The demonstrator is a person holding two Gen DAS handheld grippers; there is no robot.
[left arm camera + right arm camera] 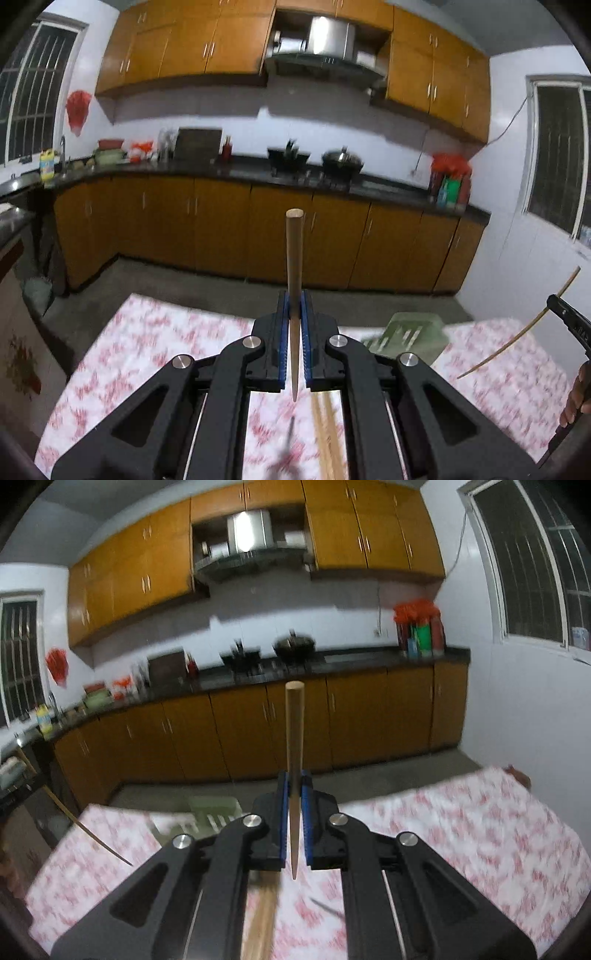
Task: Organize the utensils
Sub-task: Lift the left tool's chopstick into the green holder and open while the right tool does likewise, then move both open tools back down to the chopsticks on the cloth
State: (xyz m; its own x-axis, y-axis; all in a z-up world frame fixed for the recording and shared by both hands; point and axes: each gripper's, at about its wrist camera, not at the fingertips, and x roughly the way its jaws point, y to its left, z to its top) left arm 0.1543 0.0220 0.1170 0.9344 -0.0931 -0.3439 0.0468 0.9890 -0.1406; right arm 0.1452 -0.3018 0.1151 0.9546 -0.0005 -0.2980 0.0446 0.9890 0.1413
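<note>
My left gripper (294,306) is shut on a wooden chopstick (294,258) that stands upright between the blue pads, thick end up. My right gripper (294,786) is shut on another wooden chopstick (294,734), also upright. Both are raised above a table with a red-and-white floral cloth (147,350). A pale green utensil holder (410,336) sits at the table's far edge; it also shows in the right wrist view (214,808). More chopsticks (327,435) lie on the cloth below the left gripper. The right gripper's chopstick (517,332) shows at the left view's right edge.
A dark thin utensil (327,908) lies on the cloth near the chopsticks (260,923). Beyond the table are a grey floor, orange lower cabinets (221,229) and a dark counter with stove and wok (341,160). White walls with windows stand on both sides.
</note>
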